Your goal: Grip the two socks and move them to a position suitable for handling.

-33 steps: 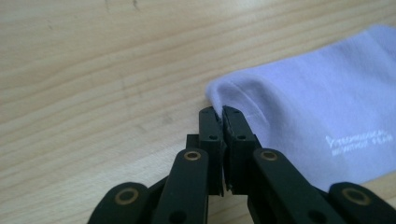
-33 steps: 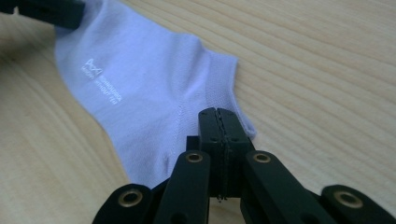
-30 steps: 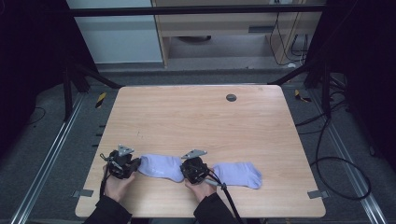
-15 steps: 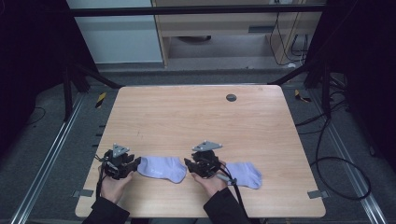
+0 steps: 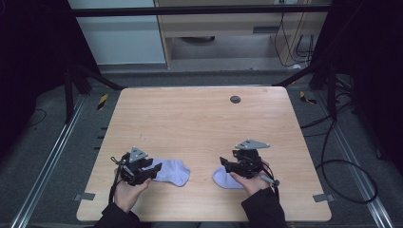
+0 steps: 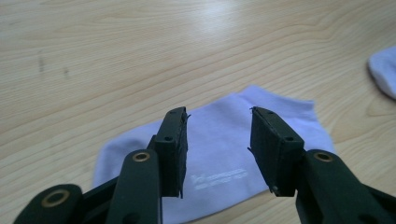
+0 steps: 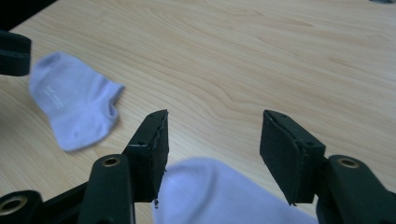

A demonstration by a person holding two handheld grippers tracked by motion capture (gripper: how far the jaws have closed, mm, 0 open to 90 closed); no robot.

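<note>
Near my edge of the table [image 5: 199, 118], I've got both grippers gaping: left gripper [image 6: 218, 140] over one lavender sock [image 6: 219, 163], right gripper [image 7: 212, 149] over the other sock [image 7: 219, 196], gripping nothing.

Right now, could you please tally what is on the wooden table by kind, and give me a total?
Pale lilac fabric ankle socks: 2, one by the left tongs, one under the right tongs
Small dark round disc near the table's far edge: 1
Hand-held black tongs: 2, left and right, both open
Total: 5
</note>
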